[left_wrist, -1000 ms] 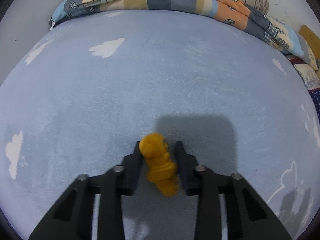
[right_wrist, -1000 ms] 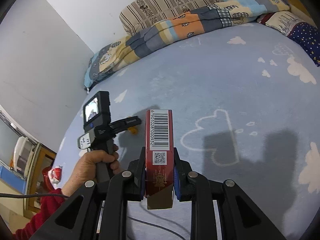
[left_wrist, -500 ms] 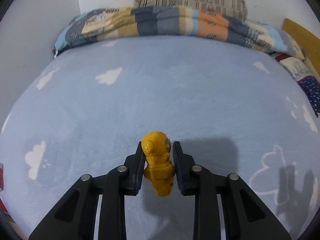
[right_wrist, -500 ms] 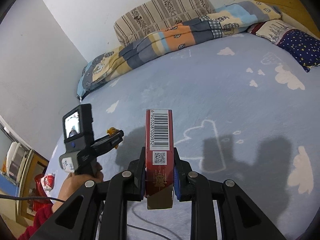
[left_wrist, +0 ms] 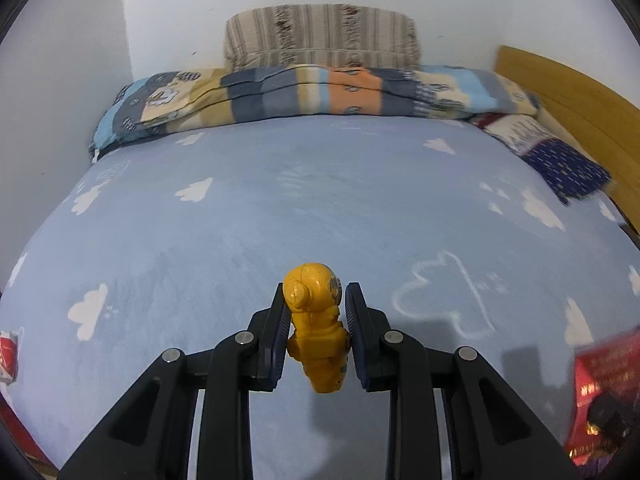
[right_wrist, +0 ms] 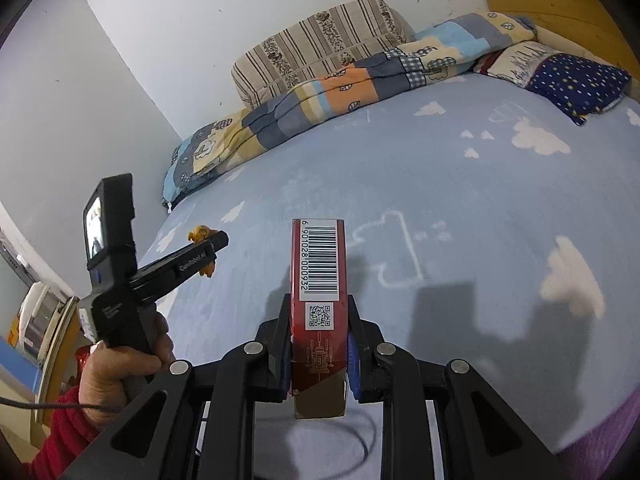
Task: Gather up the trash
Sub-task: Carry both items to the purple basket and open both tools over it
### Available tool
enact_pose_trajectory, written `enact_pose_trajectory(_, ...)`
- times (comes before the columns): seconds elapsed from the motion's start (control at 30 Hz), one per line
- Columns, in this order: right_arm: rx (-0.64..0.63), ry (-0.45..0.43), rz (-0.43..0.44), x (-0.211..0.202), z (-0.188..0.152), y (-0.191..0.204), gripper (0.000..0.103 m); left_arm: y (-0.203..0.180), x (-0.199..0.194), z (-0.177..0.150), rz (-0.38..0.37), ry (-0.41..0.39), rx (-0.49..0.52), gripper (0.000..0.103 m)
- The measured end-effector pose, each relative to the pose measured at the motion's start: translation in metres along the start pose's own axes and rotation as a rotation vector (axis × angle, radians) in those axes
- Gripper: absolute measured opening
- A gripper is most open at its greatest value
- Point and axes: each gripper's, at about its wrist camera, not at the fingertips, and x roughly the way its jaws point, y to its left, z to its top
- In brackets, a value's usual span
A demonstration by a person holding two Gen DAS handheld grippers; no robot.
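A home bedroom is showing here: a bed (left_wrist: 320, 208) is filling most of both views, wearing a pale blue sheet printed with white clouds. A folded patchwork quilt (left_wrist: 312, 94) and a striped pillow (left_wrist: 320, 36) are lying along the plain white wall, while a star-patterned pillow (right_wrist: 576, 80) is resting by the wooden headboard (left_wrist: 568, 96).
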Motion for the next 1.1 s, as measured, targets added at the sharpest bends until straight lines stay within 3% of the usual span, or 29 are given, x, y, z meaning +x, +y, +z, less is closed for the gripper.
enact_pose_trajectory(0.37, 0.004, -0.063, -0.002, -0.101, -0.042, -0.009, 0.022, -0.05, -0.095, -0.047, -0.15, -0.055, 0.113, 0.026)
enact_pose_trajectory(0.7, 0.101, -0.186, -0.047, -0.198, -0.067, -0.041, 0.022, -0.128, -0.178, -0.049, -0.351, -0.135, 0.258, 0.026)
enact_pose_trajectory(0.83, 0.173, -0.253, -0.116, -0.24, -0.077, -0.069, 0.022, -0.17, -0.198, -0.05, -0.469, -0.123, 0.325, 0.026)
enact_pose_trajectory(1.1, 0.334, -0.334, -0.31, -0.302, -0.104, -0.14, 0.022, -0.289, -0.2, -0.07, -0.733, 0.021, 0.502, 0.026)
